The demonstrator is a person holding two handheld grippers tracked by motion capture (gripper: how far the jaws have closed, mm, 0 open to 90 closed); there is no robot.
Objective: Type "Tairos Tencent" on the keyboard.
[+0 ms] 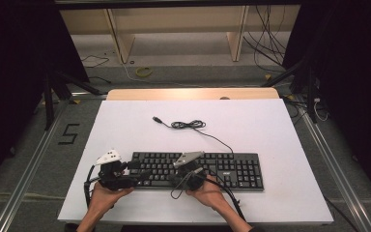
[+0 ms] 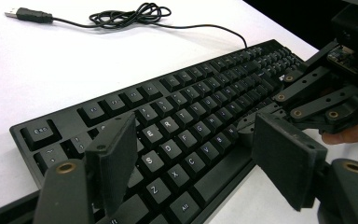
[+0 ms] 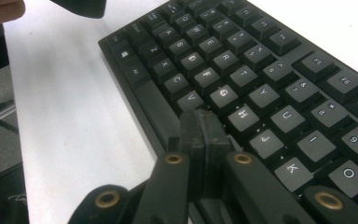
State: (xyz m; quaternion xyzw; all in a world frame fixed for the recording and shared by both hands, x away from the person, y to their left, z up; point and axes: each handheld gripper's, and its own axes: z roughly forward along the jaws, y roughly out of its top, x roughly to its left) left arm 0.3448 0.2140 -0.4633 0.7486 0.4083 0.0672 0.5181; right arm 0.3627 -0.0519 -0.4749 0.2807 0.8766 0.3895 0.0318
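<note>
A black keyboard [image 1: 198,170] lies flat near the front edge of the white table [image 1: 280,130], its cable [image 1: 188,124] running off behind it to a loose coil and an unplugged USB plug [image 2: 28,14].

The right gripper [image 3: 204,122] has its jaws pressed together with nothing between them, so they form one narrow tip. That tip is angled down at the keyboard's bottom letter row, by the V and B keys, just behind the space bar. It looks set up to press a single key the way a fingertip would.

The left gripper [image 2: 196,161] hovers over the keyboard's left end with its jaws wide apart and nothing held, seemingly waiting.

White key legends are readable: Q, W, E, R, T, then G, H, J, K, plus Esc and Alt. A small white logo sits above the number pad, too small to read.
</note>
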